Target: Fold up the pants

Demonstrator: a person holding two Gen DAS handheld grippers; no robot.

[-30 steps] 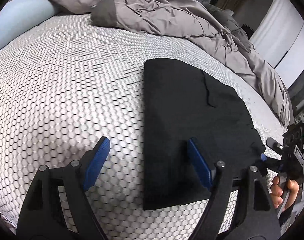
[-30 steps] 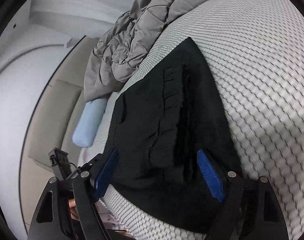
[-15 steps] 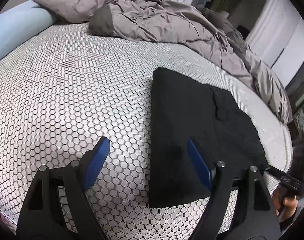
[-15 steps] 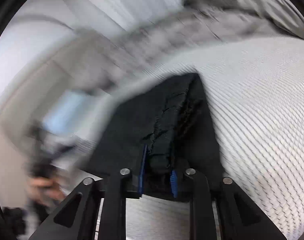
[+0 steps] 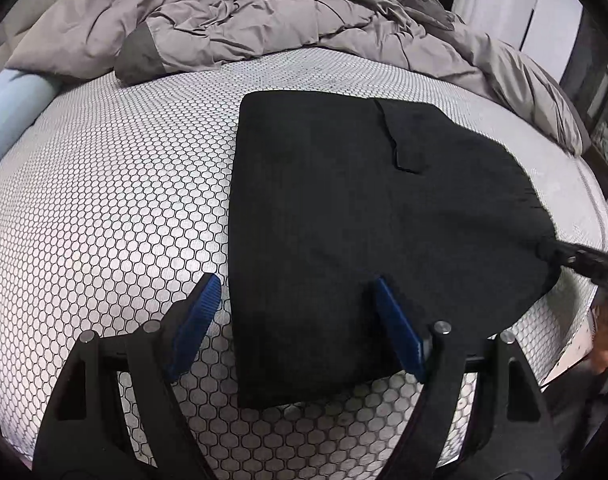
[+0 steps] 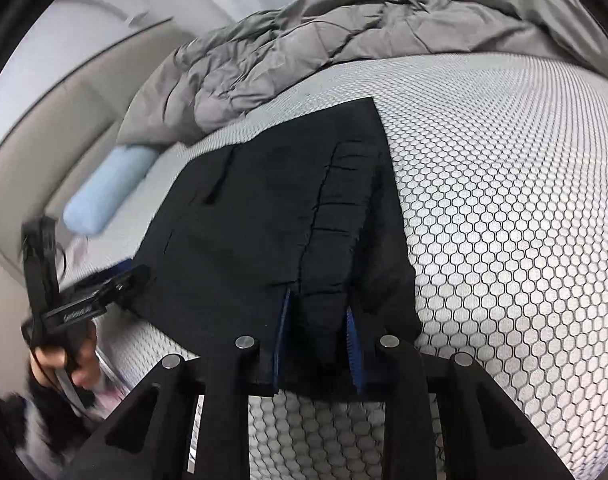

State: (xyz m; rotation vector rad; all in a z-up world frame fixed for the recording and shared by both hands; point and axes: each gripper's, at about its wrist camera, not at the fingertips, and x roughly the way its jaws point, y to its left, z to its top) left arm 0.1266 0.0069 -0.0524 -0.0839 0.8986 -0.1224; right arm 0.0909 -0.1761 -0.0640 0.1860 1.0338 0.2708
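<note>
The black pants (image 5: pixel 344 208) lie folded on the honeycomb-patterned bed (image 5: pixel 103 200). My left gripper (image 5: pixel 293 320) is open, its blue pads straddling the near left corner of the pants without holding it. My right gripper (image 6: pixel 318 320) is shut on the near edge of the pants (image 6: pixel 271 216), with a fold of black cloth bunched between the blue pads. The right gripper also shows at the right edge of the left wrist view (image 5: pixel 576 258), at the pants' right corner. The left gripper shows at the left in the right wrist view (image 6: pixel 91 292).
A crumpled grey duvet (image 5: pixel 283 20) covers the far side of the bed. A light blue bolster pillow (image 6: pixel 107 184) lies at the left end. The bed's edge (image 5: pixel 584 320) runs close at the right, with a white wall beyond.
My right gripper closed from open onto the near edge of the pants. My left gripper stayed open and swung right around the pants' corner.
</note>
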